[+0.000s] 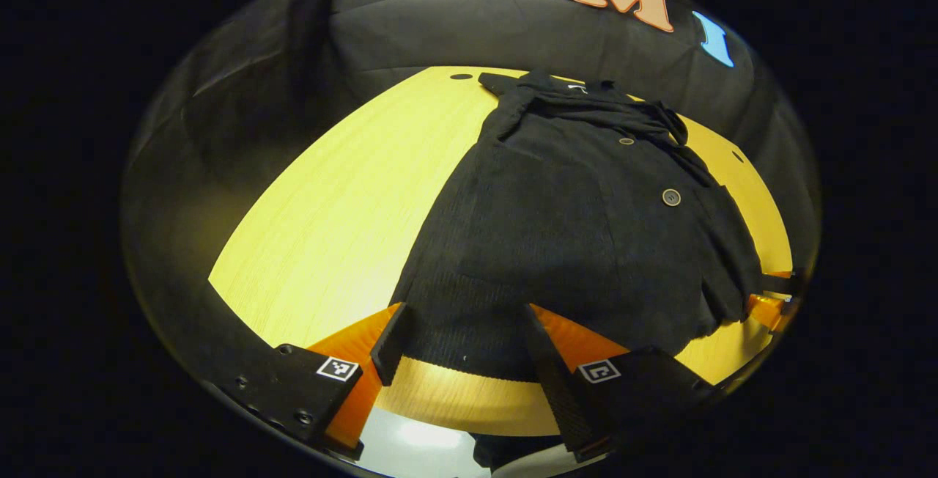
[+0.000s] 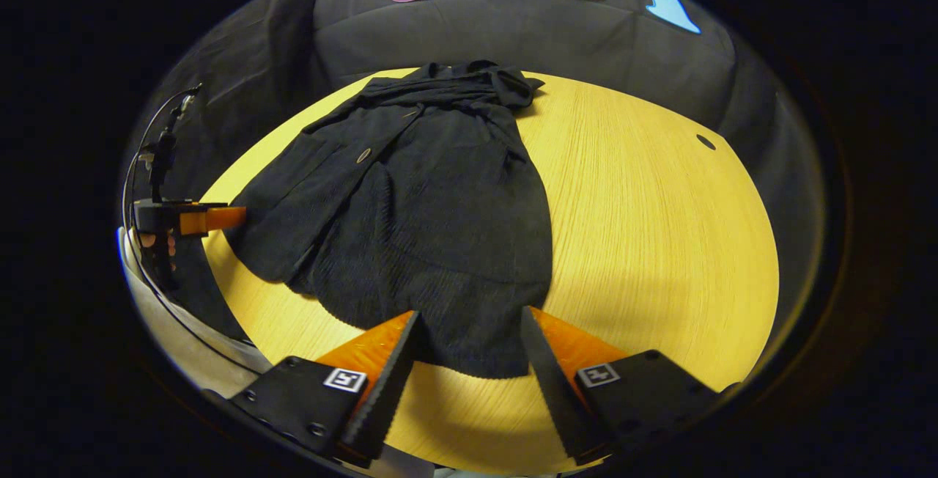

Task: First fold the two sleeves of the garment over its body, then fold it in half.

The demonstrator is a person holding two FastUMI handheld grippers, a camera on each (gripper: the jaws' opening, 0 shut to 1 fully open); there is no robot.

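Both grippers' jaws apart, garment (image 1: pixel 579 229) hem apparently between

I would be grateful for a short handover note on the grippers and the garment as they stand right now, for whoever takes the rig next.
Left gripper: open, its fingers to either side of the near hem, gripping nothing.
Right gripper: open, likewise poised at the near hem further along.
The dark ribbed button-front garment lies on the round yellow wooden table, collar toward the booth wall, hem toward the grippers.
Done: both sleeves appear already folded in over the body, as no sleeve sticks out to the sides.
Left: close on the hem at both corners and fold the garment in half toward the collar.
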